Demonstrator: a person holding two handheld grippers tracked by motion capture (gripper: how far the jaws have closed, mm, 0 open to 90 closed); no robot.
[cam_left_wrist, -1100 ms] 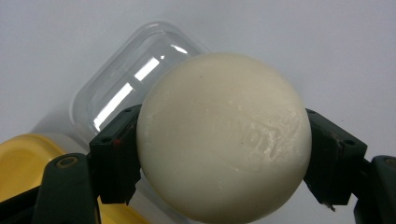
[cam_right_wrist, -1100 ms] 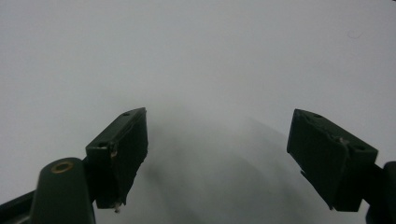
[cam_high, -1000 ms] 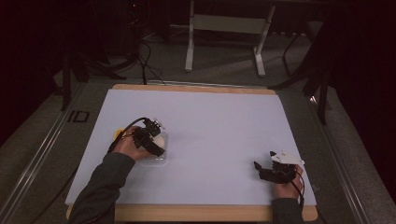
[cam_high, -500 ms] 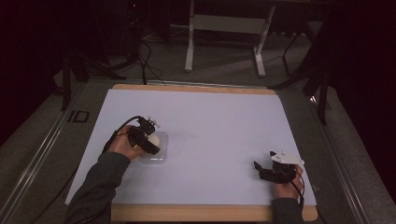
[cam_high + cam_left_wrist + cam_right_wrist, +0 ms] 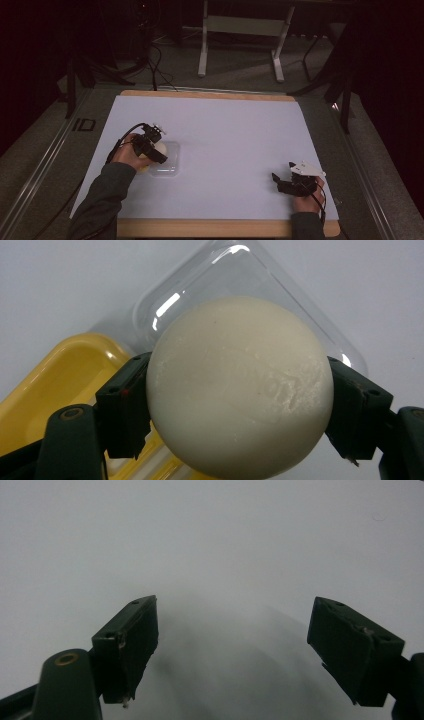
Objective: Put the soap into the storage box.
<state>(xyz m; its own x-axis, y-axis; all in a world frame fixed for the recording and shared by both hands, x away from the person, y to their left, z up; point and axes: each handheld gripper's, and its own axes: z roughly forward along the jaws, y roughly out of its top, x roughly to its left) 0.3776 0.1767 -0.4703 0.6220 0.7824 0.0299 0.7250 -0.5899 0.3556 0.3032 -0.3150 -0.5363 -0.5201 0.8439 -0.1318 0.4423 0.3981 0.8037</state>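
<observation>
My left fingers [image 5: 235,405] clamp an unmarked cream ball [image 5: 239,385] above the clear tray [image 5: 260,285] and yellow tray [image 5: 55,385], while my right fingers [image 5: 250,650] gape empty over the bench [image 5: 235,130].

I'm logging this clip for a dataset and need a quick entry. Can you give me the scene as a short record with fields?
surface: white table top with a wooden edge
left gripper: shut on a cream ball, one jaw on each side
under the ball: a clear plastic lid and, beside it, a yellow tray
right gripper: open, jaws wide apart, nothing between them, over bare table at the near right
person: a hand on each gripper, dark sleeves
</observation>
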